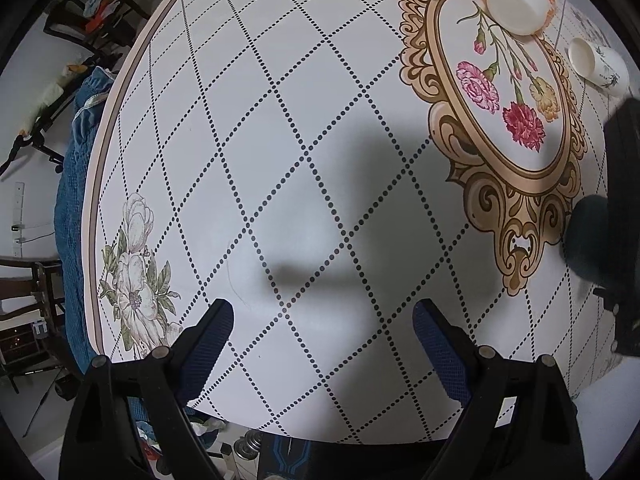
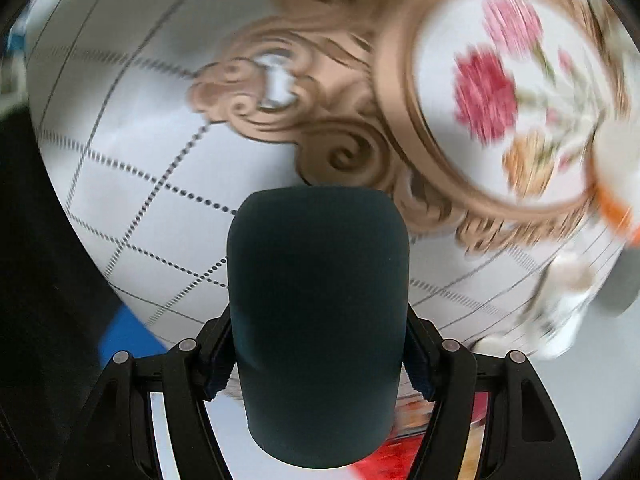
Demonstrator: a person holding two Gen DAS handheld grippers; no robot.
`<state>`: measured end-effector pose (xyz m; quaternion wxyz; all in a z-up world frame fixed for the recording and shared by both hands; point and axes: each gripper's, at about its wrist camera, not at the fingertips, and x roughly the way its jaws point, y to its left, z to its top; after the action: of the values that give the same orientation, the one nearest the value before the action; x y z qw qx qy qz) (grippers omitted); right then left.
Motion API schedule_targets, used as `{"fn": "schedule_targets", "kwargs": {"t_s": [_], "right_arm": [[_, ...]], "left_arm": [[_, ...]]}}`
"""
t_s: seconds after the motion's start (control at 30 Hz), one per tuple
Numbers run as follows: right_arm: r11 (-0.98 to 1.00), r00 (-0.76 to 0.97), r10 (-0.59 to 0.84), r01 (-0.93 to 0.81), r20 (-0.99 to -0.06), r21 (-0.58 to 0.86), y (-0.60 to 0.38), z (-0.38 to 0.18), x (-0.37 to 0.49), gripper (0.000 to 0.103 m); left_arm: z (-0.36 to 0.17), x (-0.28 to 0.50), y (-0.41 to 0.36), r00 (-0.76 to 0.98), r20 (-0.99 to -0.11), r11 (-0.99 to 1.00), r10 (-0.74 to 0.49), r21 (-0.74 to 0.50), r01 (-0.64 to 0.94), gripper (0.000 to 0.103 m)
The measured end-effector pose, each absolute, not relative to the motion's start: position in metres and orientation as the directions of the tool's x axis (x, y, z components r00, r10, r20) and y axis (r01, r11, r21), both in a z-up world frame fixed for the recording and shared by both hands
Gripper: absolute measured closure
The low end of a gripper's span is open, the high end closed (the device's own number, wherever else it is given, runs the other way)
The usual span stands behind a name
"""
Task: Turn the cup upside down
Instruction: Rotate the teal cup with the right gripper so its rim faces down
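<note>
Right wrist view: dark cup (image 2: 318, 320) clamped in the right gripper (image 2: 320, 360), held above the tabletop (image 2: 132, 184).

The blurred background suggests quick motion; a smooth rounded cup could slip from the fingers (image 2: 219, 368) mid-turn. Its inside isn't visible. Nearby, an upturned white bowl (image 1: 518, 6) and two paper cups (image 1: 598, 64) lying sideways could get knocked. The left gripper (image 1: 323, 334) hangs open, empty.

Black gripper (image 1: 323, 316), blue ribbed pads (image 1: 208, 344).
</note>
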<state>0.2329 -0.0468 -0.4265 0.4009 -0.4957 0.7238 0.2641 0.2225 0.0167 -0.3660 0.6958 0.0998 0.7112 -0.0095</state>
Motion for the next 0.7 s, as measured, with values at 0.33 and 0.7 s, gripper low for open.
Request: {"fn": "schedule_targets", "kwargs": {"t_s": [0.33, 0.7], "right_arm": [[0.747, -0.445, -0.288, -0.659, -0.848, 0.092, -0.047, -0.431, 0.303, 0.032], [0.843, -0.440, -0.160, -0.527, -0.883, 0.110, -0.051, -0.432, 0.324, 0.032]], "left_arm": [[-0.366, 0.219, 0.016, -0.010, -0.992, 0.979, 0.129, 0.126, 0.158, 0.011], [-0.363, 0.216, 0.005, -0.005, -0.991, 0.975, 0.134, 0.131, 0.179, 0.011]]}}
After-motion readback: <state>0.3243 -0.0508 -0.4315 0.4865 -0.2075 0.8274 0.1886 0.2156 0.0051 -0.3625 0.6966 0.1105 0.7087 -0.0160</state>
